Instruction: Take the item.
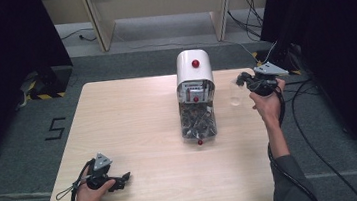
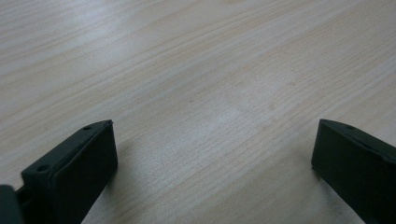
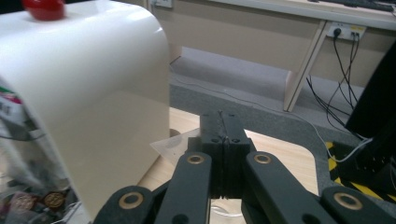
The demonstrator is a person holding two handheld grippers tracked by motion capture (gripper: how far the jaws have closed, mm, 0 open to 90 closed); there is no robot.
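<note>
Clear cup (image 1: pixel 235 94) hangs just right of the dispenser (image 1: pixel 194 73), lifted off the table (image 1: pixel 133 115) and pinched by its thin rim in the right gripper (image 1: pixel 241 80).

At the far left the left gripper (image 1: pixel 124 179) lies low on the near corner of the table; its own view shows the 2 jaws spread wide with bare wood between them, gripping nothing (image 2: pixel 212 154).

In the middle stands the dispenser: a white domed hood with 1 red knob (image 1: pixel 195 63) on top, a 2nd red knob (image 1: pixel 196 99) on its face, and a clear bin (image 1: pixel 198 123) below, packed with small dark pieces that I cannot identify.

To the right, the right gripper view shows the jaws (image 3: pixel 223 126) clamped flat together on a sliver of the cup's wall (image 3: pixel 175 144), with the white hood close on its left.

By my reading the work is at an early stage: the cup is picked up and carried alongside the machine; setting it at the front outlet and working a knob remain to be done.

The hood's flank is what stands in the way; the cup must swing round to the front without knocking it, and a rim-only hold could slip. Cables (image 1: pixel 315 131) trail on the floor at the right.
</note>
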